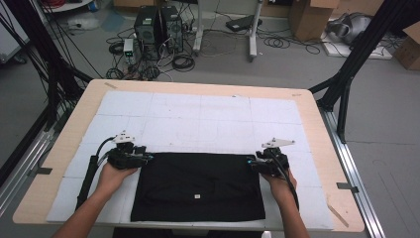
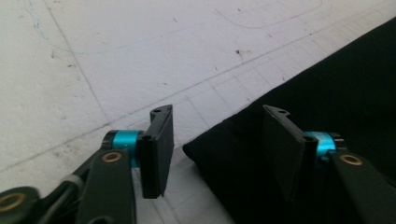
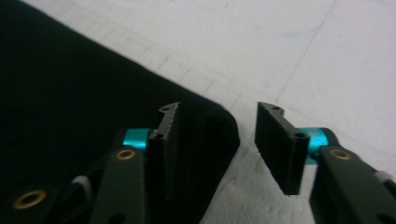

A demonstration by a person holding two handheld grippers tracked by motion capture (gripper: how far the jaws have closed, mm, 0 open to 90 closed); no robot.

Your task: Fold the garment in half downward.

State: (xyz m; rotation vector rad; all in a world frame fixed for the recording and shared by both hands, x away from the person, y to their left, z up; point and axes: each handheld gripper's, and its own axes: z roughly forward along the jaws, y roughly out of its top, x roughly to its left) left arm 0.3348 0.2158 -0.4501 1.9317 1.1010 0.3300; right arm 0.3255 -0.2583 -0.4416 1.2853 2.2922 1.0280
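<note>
A person's two arms come in from the near edge of the bench (image 1: 317, 124), one hand on each tool. Between them lies a black cloth (image 1: 198, 186), folded flat into a neat block on the white mat (image 1: 198, 119). It sits near the front of the bench, in the middle, and a tiny white tag (image 1: 196, 196) shows on it near the front.

The left tongs (image 1: 148, 157) are at the far left corner of the cloth. In the left gripper view the left tongs (image 2: 217, 149) are wide apart and hold nothing. The cloth corner (image 2: 198, 150) pokes into the gap between the jaws. One jaw is over the white mat and the other is over the black cloth.

The right tongs (image 1: 251, 161) are at the far right corner of the cloth. In the right gripper view the right tongs (image 3: 217, 149) are wide apart too, with nothing pinched. The rounded corner of the cloth (image 3: 224, 133) lies in the gap, just beside one jaw, and the other jaw is over the mat.

Past the cloth the mat is bare, with faint lines that make squares. Beyond the bench, on the grey floor (image 1: 297, 69), stand two dark computer boxes (image 1: 158, 30) with a mess of cables (image 1: 148, 62). Cardboard boxes (image 1: 309, 17) sit farther back.
</note>
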